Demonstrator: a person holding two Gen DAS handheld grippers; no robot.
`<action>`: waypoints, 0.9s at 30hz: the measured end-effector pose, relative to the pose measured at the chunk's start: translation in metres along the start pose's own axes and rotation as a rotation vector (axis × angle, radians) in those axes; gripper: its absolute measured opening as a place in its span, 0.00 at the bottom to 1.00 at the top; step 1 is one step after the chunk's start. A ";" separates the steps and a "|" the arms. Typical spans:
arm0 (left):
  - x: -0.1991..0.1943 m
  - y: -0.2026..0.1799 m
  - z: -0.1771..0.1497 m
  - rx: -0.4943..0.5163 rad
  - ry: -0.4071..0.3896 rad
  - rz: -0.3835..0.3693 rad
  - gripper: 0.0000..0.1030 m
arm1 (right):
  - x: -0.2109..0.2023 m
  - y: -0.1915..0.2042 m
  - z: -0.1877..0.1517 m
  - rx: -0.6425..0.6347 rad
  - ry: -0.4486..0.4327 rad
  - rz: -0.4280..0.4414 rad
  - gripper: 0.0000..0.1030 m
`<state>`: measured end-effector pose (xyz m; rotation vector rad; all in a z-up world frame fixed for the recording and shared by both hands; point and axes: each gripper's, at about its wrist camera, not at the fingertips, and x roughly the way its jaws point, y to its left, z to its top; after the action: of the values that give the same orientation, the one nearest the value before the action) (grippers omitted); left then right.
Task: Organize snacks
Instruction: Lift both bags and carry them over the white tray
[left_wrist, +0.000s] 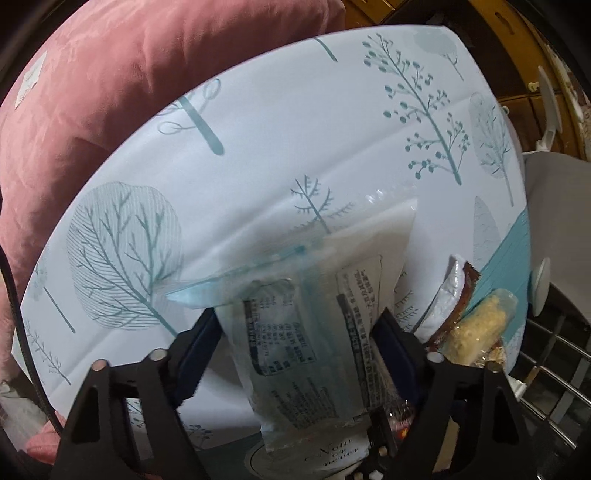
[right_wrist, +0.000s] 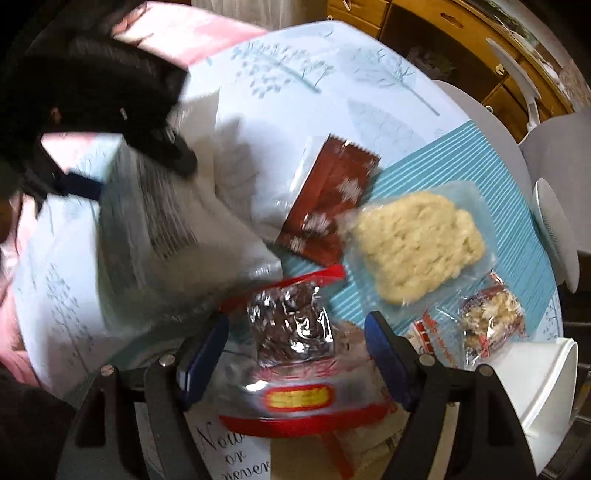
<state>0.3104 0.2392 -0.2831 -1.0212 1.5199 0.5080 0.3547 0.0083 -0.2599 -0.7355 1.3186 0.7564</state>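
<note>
A bench (left_wrist: 295, 129) draped in a pale cloth printed with teal trees is filling both views, with a pink cushion (left_wrist: 92, 92) lying just beyond its edge. The left gripper (left_wrist: 299, 325) is holding a clear zip bag (left_wrist: 295, 332) of printed snack packets, jaws pressing on its sides. The right gripper (right_wrist: 295, 343) is straddling a red-trimmed packet (right_wrist: 291, 387), though whether its jaws are pinching it cannot be told. A pale yellow crispy snack (right_wrist: 417, 243), a brown wrapper (right_wrist: 332, 199) and a small nut snack (right_wrist: 487, 317) are lying near one another on a striped teal mat (right_wrist: 509, 229).
</note>
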 end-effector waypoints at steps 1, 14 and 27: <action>-0.002 0.003 0.001 0.000 0.005 -0.008 0.70 | 0.001 0.002 0.000 -0.005 -0.002 -0.014 0.74; -0.023 0.061 0.001 0.028 0.081 -0.066 0.62 | 0.007 0.017 0.007 0.112 0.003 -0.066 0.69; -0.053 0.093 -0.020 0.143 0.122 -0.058 0.60 | 0.000 0.039 -0.005 0.316 0.018 -0.083 0.43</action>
<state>0.2193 0.2888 -0.2492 -0.9962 1.6050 0.2964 0.3197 0.0266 -0.2619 -0.5409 1.3755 0.4608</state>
